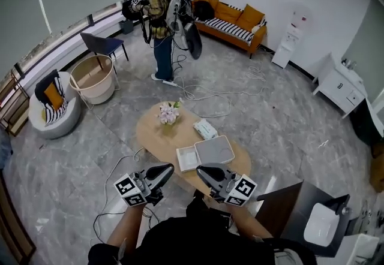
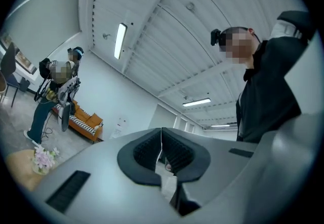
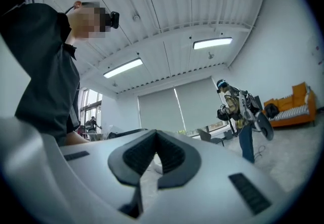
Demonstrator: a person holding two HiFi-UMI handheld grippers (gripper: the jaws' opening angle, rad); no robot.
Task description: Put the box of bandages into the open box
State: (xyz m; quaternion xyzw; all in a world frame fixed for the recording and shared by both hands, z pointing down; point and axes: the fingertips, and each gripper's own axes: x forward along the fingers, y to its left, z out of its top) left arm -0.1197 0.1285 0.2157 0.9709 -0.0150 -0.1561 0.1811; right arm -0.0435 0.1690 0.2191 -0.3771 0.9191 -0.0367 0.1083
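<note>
Head view: the bandage box (image 1: pixel 205 129) is lying on the desk (image 1: pixel 153 138) beside the open box (image 1: pixel 187 158), with the left hand-held gripper (image 1: pixel 161 172) and right hand-held gripper (image 1: pixel 207 172) hovering nearby. Left gripper view: its jaws are pressing together, empty. Right gripper view: likewise clenched, empty.

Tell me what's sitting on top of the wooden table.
A small bunch of flowers, the box of bandages and the open box. The right claw covers part of the table at its near edge, so anything there is hidden.
</note>
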